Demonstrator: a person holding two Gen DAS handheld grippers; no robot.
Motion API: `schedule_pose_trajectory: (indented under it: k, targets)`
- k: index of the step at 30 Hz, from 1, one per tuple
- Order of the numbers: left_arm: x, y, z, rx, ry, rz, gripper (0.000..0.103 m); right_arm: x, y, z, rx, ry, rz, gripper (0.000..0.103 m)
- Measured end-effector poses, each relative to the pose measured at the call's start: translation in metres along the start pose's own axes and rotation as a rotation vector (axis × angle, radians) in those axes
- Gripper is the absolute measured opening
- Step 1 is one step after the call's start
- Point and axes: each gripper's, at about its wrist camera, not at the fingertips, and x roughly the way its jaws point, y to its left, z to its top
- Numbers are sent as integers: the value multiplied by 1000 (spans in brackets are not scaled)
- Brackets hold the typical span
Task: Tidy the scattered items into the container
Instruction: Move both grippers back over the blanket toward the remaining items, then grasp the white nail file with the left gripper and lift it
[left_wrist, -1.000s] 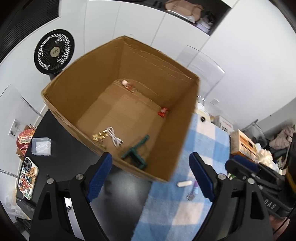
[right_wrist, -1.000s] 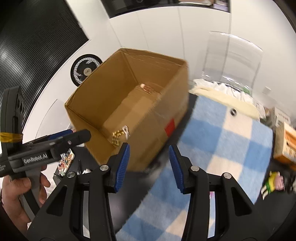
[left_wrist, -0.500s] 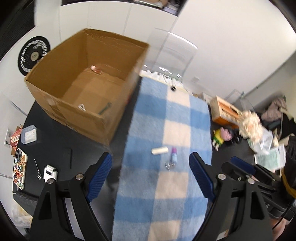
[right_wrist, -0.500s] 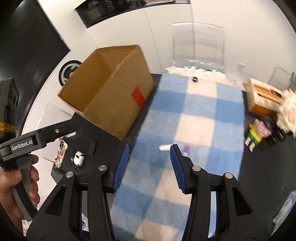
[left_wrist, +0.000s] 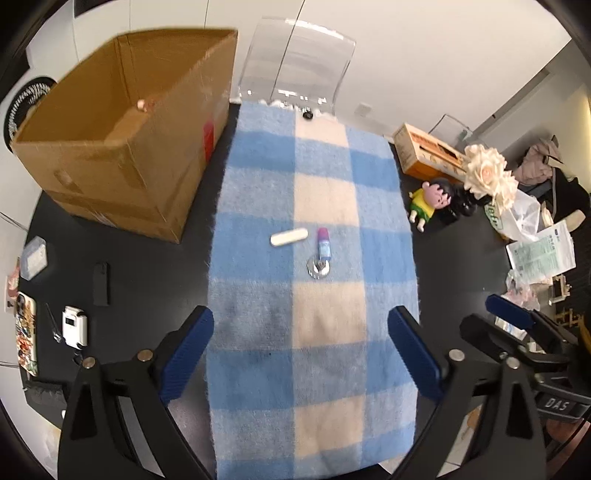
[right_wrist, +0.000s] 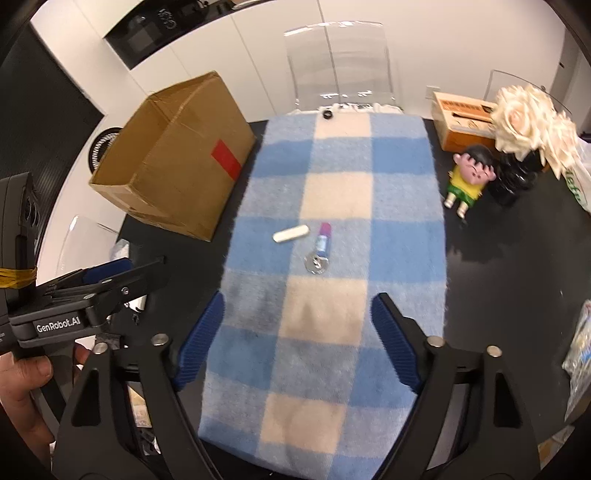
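An open cardboard box (left_wrist: 122, 147) stands at the back left of the black table; it also shows in the right wrist view (right_wrist: 177, 173). On the blue and cream checked cloth (left_wrist: 314, 332) lie a white stick (left_wrist: 289, 236), a small tube with a purple cap (left_wrist: 323, 248) and a round silver piece (left_wrist: 318, 267). The same three show in the right wrist view: the stick (right_wrist: 290, 233), the tube (right_wrist: 323, 240) and the silver piece (right_wrist: 317, 264). My left gripper (left_wrist: 301, 354) and right gripper (right_wrist: 297, 339) are both open and empty, above the near cloth.
A doll (left_wrist: 428, 203), white flowers in a dark vase (left_wrist: 484, 177) and an orange box (left_wrist: 428, 155) stand right of the cloth. A phone (left_wrist: 26, 332), a white device (left_wrist: 75, 325) and a black bar (left_wrist: 101, 282) lie on the left. A clear chair (left_wrist: 295, 62) stands behind.
Both grippers have pulled back from over the box toward the near end of the cloth. The right gripper's jaws have opened wider. The left gripper stays open.
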Motion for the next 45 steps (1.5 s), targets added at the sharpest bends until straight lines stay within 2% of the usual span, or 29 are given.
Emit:
schedule_pose_trajectory:
  k: [7, 15, 17, 20, 24, 26, 31, 38, 42, 43, 44, 45]
  targets:
    - [28, 0, -4, 9, 51, 3, 95, 16, -11, -7, 24, 21, -27, 90]
    - [65, -7, -3, -79, 70, 27, 95, 47, -26, 11, -42, 55, 22, 90]
    - [73, -9, -2, -106, 69, 46, 95, 58, -34, 20, -66, 74, 49, 88]
    - [87, -11, 0, -140, 67, 82, 95, 74, -43, 31, -110, 104, 73, 77]
    - [109, -7, 9, -170, 63, 89, 94, 99, -53, 45, -161, 141, 102, 68]
    - [119, -6, 17, -154, 66, 98, 84, 115, -57, 51, -183, 161, 114, 64]
    - [144, -1, 38, -88, 70, 112, 78, 149, -59, 56, -165, 199, 132, 54]
    - [183, 9, 60, -24, 122, 86, 78, 193, -62, 63, -76, 236, 150, 53]
    - [199, 12, 67, -9, 142, 87, 78, 207, -64, 88, -86, 230, 137, 53]
    - [203, 13, 69, -8, 149, 89, 76, 212, -65, 98, -94, 227, 132, 53]
    - [208, 13, 70, -6, 155, 90, 65, 217, -67, 108, -102, 224, 127, 53]
    - [212, 13, 72, -4, 161, 92, 60, 222, -68, 118, -112, 222, 123, 53]
